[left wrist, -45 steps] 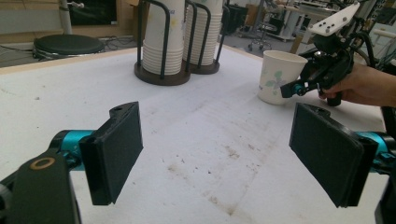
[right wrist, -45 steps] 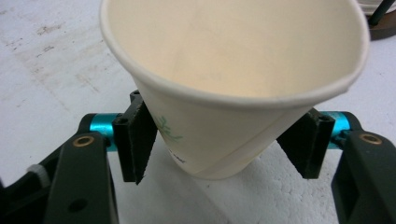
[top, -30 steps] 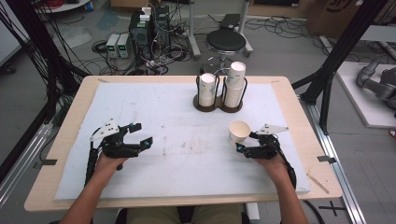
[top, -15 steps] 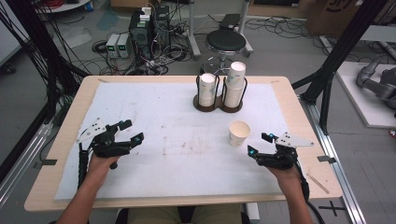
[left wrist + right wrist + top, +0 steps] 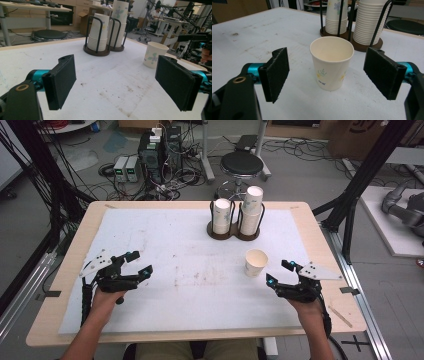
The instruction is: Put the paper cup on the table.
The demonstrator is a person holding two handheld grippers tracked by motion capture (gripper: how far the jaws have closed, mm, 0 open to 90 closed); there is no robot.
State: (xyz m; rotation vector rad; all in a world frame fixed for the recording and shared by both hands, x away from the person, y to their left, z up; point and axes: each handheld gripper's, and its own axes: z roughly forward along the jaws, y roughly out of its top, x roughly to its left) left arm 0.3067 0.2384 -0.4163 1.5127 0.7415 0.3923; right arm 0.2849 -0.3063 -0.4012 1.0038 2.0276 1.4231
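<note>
A cup (image 5: pixel 256 262) stands upright on the table (image 5: pixel 165 250), just ahead of the right gripper (image 5: pixel 280 273), whose fingers (image 5: pixel 384 72) are apart and clear of it. Behind it stands a rack (image 5: pixel 235 233) with two cup stacks. The left gripper (image 5: pixel 139 263), fingers apart and empty, hovers well apart at the table's left.

Beside the dark brown cup holder (image 5: pixel 235 234), the cream paper cup (image 5: pixel 331 62) is showing green-and-yellow floral print on the stained white mat (image 5: pixel 185 270).

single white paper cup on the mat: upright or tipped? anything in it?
Upright and empty. The white paper cup with a floral print stands on its base, mouth up, and the right gripper view shows a bare inside. It stands apart from the open right gripper.
</note>
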